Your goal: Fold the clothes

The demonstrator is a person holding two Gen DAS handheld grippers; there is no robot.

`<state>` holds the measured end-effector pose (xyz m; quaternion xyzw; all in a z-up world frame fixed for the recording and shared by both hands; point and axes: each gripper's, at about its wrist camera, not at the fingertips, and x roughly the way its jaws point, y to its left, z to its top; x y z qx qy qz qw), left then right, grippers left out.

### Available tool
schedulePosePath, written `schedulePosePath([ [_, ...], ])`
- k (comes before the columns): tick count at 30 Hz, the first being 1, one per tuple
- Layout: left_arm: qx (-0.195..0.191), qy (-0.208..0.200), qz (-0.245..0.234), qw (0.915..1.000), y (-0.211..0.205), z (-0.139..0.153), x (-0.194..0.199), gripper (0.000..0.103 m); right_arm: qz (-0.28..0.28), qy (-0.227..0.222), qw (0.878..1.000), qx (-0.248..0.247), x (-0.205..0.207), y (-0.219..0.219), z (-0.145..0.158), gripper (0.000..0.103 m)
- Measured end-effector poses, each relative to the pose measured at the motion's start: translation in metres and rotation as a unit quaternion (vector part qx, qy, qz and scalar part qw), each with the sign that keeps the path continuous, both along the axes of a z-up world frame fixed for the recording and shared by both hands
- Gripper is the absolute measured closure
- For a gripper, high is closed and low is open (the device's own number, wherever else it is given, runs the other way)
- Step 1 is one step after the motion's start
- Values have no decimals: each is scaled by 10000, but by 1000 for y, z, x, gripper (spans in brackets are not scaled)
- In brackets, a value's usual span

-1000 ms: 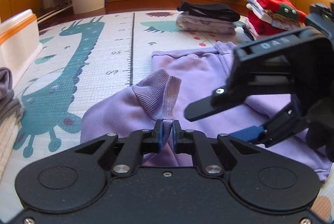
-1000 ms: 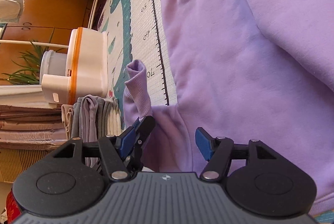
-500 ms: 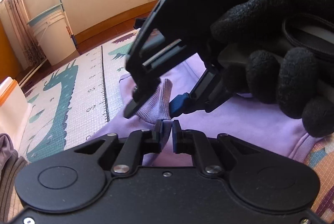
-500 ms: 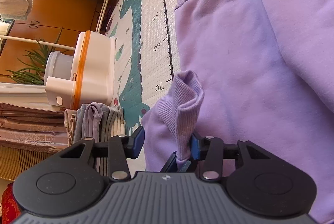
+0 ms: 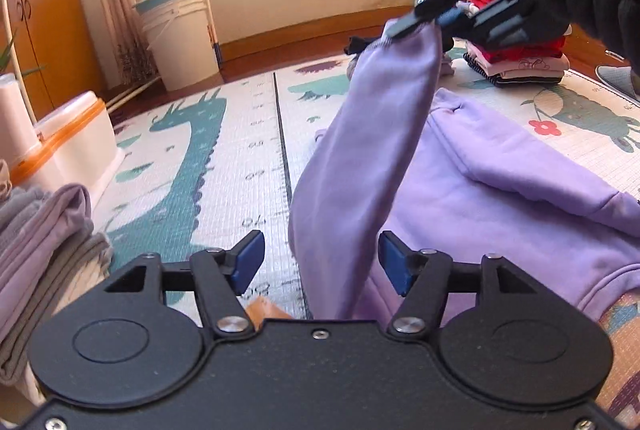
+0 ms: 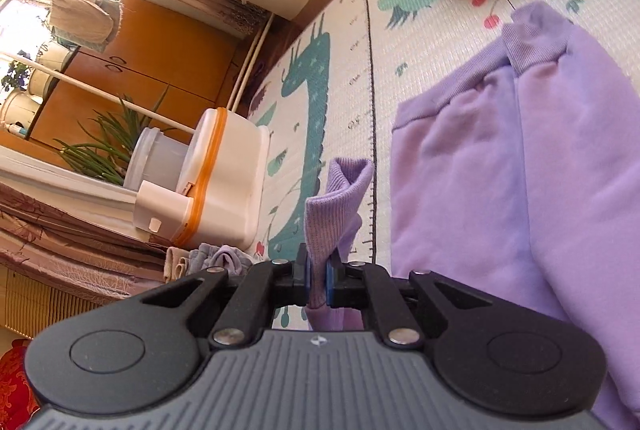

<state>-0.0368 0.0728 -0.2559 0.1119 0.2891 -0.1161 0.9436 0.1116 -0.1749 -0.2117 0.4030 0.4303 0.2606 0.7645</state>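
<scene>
1. My right gripper [image 6: 316, 278] is clamped on the ribbed cuff [image 6: 336, 197] of the lilac sweatshirt [image 5: 500, 197], holding its sleeve [image 5: 368, 149] raised above the play mat [image 5: 224, 157]; the body lies flat there.
2. My left gripper [image 5: 320, 262] stands spread and empty, the sleeve hanging between its fingers.
3. I judge the sleeve should go across the chest, kept taut and laid smooth.
4. Folded piles [image 5: 516, 57] beyond and a stack [image 5: 44, 230] at my left stay clear; the white box [image 5: 72, 137] too.

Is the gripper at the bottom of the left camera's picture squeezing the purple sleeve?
No, the left gripper is open, its blue pads apart with the purple sleeve hanging between them.
</scene>
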Motion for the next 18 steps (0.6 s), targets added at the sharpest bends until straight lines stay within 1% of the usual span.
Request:
schedulePosePath([
  [2, -132, 216, 33, 9997, 7, -2, -2, 40, 29, -120, 9999, 4, 3, -8, 13, 94],
  [4, -361, 489, -55, 9981, 11, -5, -7, 40, 52, -211, 9998, 0, 5, -15, 23, 94],
  [6, -547, 764, -193, 9954, 10, -9, -10, 40, 42, -274, 9996, -15, 4, -23, 32, 94],
  [9, -694, 1135, -312, 9906, 5, -17, -13, 40, -34, -302, 9995, -36, 1, -35, 38, 94],
  [11, -640, 1312, -333, 9887, -1, -23, -18, 40, -135, -285, 9995, -35, -3, -46, 40, 94],
  [14, -497, 1460, -450, 9870, -11, -30, -22, 40, -294, -251, 9992, -68, -9, -62, 40, 94],
  [18, -268, 1426, -728, 9867, -25, -33, -30, 40, -482, -223, 9985, -127, -16, -83, 38, 94],
])
